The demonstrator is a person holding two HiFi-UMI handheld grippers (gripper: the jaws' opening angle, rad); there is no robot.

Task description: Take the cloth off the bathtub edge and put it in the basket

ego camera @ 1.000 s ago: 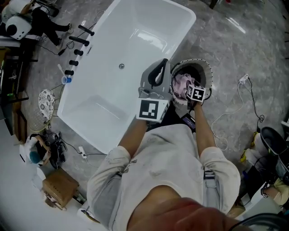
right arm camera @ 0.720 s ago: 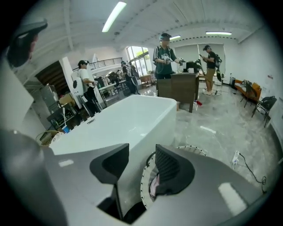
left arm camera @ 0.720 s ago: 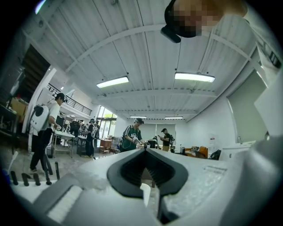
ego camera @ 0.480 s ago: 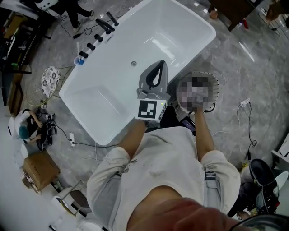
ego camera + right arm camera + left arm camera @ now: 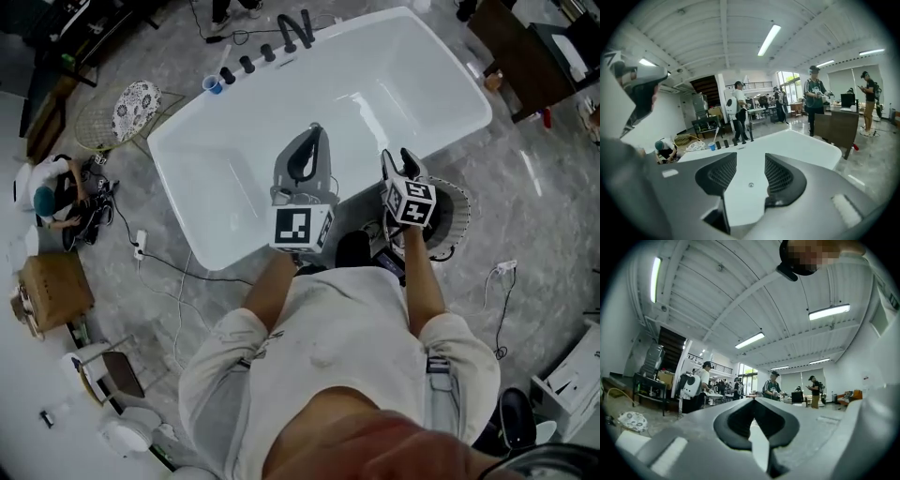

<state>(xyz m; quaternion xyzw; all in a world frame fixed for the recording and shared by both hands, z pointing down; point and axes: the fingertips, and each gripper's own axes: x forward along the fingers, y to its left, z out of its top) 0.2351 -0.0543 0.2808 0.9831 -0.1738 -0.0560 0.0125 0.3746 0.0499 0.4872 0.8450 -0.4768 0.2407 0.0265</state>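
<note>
So: glossy white rounded tub [image 5: 375, 94] on a grey marbled floor [image 5: 534, 178], in a big hall with strip lights [image 5: 828, 311]. The round basket [image 5: 461, 208] sits at 4 o'clock off the right gripper [image 5: 398, 167], mostly hidden, and I can't spot the cloth. The right jaws are spread and empty. The left gripper [image 5: 312, 136] is at 9 o'clock, jaws pressed together on nothing.

grey floor [image 5: 548, 220] bears white bathtub [image 5: 375, 84], basket [image 5: 462, 214], cardboard box [image 5: 52, 292].
</note>
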